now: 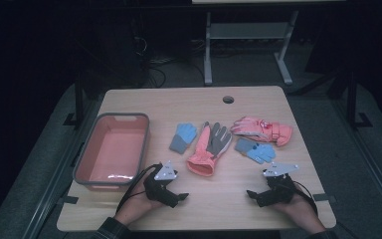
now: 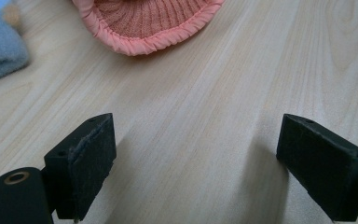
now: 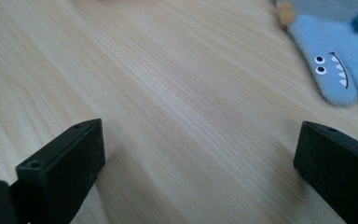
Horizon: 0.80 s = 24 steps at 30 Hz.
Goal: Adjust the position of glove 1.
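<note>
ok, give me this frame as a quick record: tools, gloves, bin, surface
left tool: open, holding nothing, low over the table's near edge, by the bin
right tool: open, holding nothing, near edge
pink and grey glove: flat at centre, cuff toward the person, just ahead of left tool
pink glove: far right, lying sideways
left blue glove: between bin and pink and grey glove
right blue glove: printed face, ahead of right tool
bin: pink, grey rim, nothing inside
table: light wood
</note>
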Motion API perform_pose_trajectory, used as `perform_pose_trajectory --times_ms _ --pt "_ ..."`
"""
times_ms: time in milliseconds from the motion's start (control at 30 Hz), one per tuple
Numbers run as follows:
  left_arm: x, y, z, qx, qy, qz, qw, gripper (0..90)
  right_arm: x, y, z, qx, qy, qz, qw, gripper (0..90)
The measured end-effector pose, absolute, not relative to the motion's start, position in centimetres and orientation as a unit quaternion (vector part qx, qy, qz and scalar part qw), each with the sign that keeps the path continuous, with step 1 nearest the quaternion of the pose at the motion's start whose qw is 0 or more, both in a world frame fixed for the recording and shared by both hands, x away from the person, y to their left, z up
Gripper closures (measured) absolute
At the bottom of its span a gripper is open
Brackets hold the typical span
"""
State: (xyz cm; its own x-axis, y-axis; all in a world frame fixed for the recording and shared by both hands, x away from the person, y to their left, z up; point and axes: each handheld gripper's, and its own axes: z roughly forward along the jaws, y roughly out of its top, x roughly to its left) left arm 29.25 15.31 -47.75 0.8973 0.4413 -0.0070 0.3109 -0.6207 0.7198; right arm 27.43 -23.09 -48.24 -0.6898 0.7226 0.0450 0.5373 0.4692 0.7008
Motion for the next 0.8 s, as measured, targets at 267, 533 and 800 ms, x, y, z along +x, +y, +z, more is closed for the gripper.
perform_pose_trajectory --times_ms 267,533,800 --pt "29.4 15.4 -47.7 0.898 0.205 0.087 0.38 11.1 27.4 -23.1 -48.2 0.369 0.848 0.358 0.13 1.3" --pt "29.4 15.4 -47.7 0.897 0.207 0.087 0.381 11.2 27.4 -22.9 -47.7 0.359 0.852 0.359 0.123 15.0" --pt "29.5 15.4 -47.7 0.897 0.204 0.087 0.382 11.2 28.0 -23.2 -46.5 0.371 0.844 0.369 0.119 48.4"
